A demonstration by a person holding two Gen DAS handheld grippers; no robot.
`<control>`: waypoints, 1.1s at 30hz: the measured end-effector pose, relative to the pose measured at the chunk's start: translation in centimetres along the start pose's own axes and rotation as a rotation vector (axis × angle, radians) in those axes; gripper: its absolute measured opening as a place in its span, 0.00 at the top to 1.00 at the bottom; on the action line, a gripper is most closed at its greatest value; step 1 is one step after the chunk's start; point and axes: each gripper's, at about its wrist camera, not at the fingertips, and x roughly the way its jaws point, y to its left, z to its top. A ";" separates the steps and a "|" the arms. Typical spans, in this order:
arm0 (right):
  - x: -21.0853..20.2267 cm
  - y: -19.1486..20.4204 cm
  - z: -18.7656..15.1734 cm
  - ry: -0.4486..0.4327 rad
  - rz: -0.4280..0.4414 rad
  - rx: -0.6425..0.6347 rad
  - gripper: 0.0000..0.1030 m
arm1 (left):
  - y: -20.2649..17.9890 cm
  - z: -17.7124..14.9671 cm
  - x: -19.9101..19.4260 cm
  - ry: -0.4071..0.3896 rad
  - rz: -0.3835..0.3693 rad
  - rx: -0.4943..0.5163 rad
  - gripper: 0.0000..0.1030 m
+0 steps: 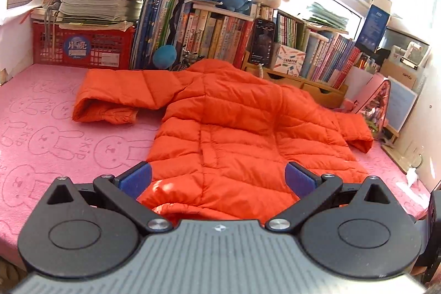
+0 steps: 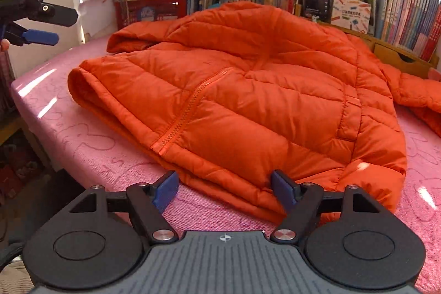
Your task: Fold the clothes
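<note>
One orange puffer jacket (image 1: 234, 128) lay spread on the pink rabbit-print cover (image 1: 55, 145) of the bench, zip side up, one sleeve (image 1: 115, 98) stretched out toward the red crate (image 1: 82, 46) and the other toward the row of books (image 1: 220, 37). Both grippers hovered near its hem. The left gripper (image 1: 217, 178) had its blue fingers (image 1: 136, 178) wide apart, nothing clamped. The right gripper (image 2: 224, 192) likewise stood apart, the hem edge lying between its fingers (image 2: 165, 193) unpinched.
</note>
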 end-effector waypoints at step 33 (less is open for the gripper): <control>-0.7 -2.7 -1.0 -0.266 -0.578 0.117 0.10 | -2.7 -4.9 3.9 0.005 0.524 0.235 0.00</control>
